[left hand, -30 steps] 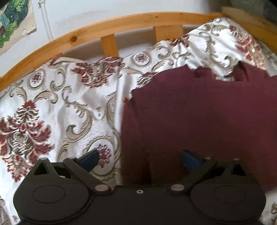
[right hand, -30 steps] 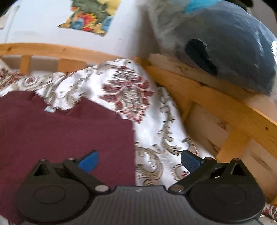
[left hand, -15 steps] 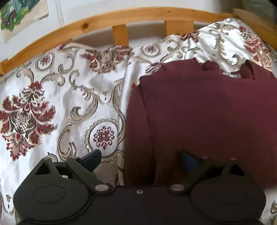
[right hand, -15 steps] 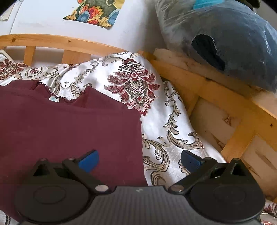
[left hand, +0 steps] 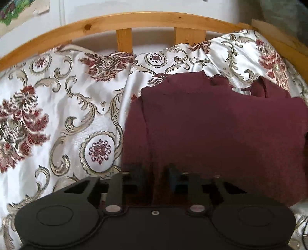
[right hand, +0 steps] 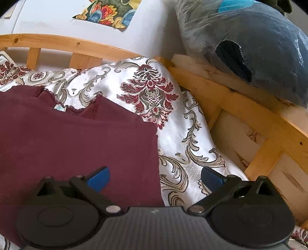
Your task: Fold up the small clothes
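A maroon garment (left hand: 221, 125) lies flat on the patterned bedspread (left hand: 67, 115), neckline toward the headboard. My left gripper (left hand: 154, 178) sits at the garment's near left edge. Its jaws are closing, blurred, and stand narrow with a fold of the maroon cloth pinched between them. In the right wrist view the same garment (right hand: 77, 138) fills the left half. My right gripper (right hand: 154, 178) is open and straddles the garment's right edge. Its left finger (right hand: 100, 178) is over the cloth and its right one over the bedspread (right hand: 182, 134).
A curved wooden headboard rail (left hand: 154, 19) with slats runs behind the bedspread. On the right a wooden side frame (right hand: 240, 107) carries a dark bundle in clear plastic (right hand: 259, 48). A colourful poster (right hand: 111, 11) hangs on the white wall.
My left gripper's fingers, wide apart before, have swung in together over the garment's left edge. The left view tipped slightly. The right gripper stays open in the same spot.
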Demonstrator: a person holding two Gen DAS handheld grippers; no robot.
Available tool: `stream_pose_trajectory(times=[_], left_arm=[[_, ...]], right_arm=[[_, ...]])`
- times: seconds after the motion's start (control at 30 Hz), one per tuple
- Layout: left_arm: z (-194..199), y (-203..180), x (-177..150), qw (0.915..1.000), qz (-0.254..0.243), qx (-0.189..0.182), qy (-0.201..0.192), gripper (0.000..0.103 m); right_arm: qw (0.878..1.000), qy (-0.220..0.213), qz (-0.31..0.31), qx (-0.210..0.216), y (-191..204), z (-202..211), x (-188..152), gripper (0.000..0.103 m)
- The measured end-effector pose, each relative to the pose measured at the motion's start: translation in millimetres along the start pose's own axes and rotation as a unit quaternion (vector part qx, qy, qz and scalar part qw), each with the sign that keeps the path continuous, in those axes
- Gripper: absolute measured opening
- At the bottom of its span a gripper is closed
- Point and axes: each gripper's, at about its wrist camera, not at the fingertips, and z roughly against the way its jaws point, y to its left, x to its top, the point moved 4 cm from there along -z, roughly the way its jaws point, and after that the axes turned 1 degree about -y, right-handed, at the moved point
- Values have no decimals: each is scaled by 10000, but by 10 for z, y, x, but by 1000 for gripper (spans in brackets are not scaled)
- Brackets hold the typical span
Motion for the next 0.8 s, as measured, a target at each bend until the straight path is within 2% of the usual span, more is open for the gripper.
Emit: stream_pose_trajectory(times=[0.03, 0.13, 0.2, 0.33, 0.57, 0.8], left_arm=[[6, -6, -2, 10000, 5, -57, 2, 15], [18, -45, -14, 9999, -90, -120, 23, 7], [38, -42, -16, 9999, -70, -94, -28, 6], [121, -54, -17, 9994, -178, 131, -280, 5], [138, 52, -60, 9994, 127, 239, -203, 5], [136, 61, -134, 9994, 172, 268, -144, 5]], right_arm=[[10000, -1, 13, -5, 2, 2, 3, 103], [10000, -6, 56, -19, 18, 8, 13, 103], [10000, -13, 92, -20, 31, 15, 17, 103], [9999, -41, 167, -21, 48, 40, 30, 103], [9980, -284, 558, -70, 135, 145, 92, 103], [9941, -475, 933, 278, 374, 287, 114, 103]])
